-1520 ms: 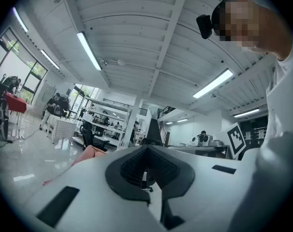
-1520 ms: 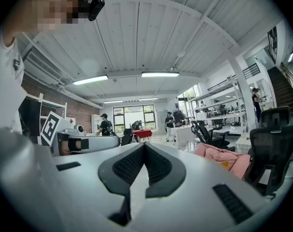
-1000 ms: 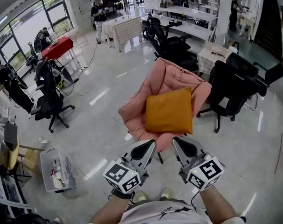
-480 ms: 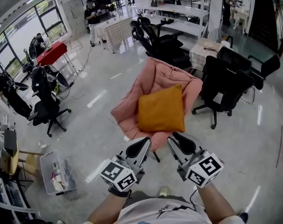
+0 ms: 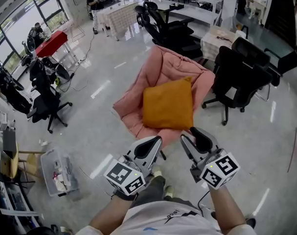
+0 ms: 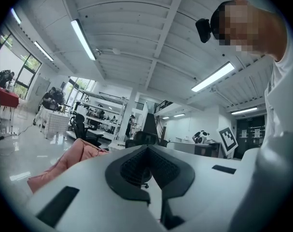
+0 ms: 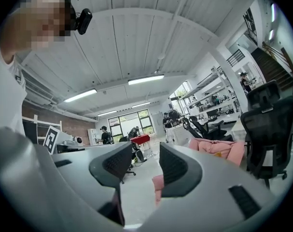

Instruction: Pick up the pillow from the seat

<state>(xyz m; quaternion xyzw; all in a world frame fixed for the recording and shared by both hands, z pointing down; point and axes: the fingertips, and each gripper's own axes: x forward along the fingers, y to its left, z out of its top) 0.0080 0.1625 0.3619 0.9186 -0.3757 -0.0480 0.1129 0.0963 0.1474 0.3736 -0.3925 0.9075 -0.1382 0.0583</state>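
Note:
An orange square pillow point(image 5: 168, 104) lies on a pink padded seat point(image 5: 133, 109) in the middle of the head view. Both grippers are held side by side just short of the seat's front edge, clear of the pillow. My left gripper point(image 5: 153, 142) is shut with nothing between its pads point(image 6: 136, 166). My right gripper point(image 5: 193, 132) is to the right of it. Its jaws are opening, with a clear gap and nothing between the pads point(image 7: 177, 168). Past the jaws, the pink seat point(image 7: 218, 149) shows in the right gripper view and the same seat point(image 6: 71, 157) in the left gripper view.
Black office chairs point(image 5: 241, 77) stand right of the seat and more point(image 5: 172, 31) behind it. Another chair point(image 5: 45, 102) and a clear plastic box point(image 5: 57, 173) are on the floor at the left. A red-covered table point(image 5: 53, 43), white tables and people are farther back.
The seat and pillow have come closer to both grippers, which now reach almost to the seat's front edge. The person's legs have stepped forward below.

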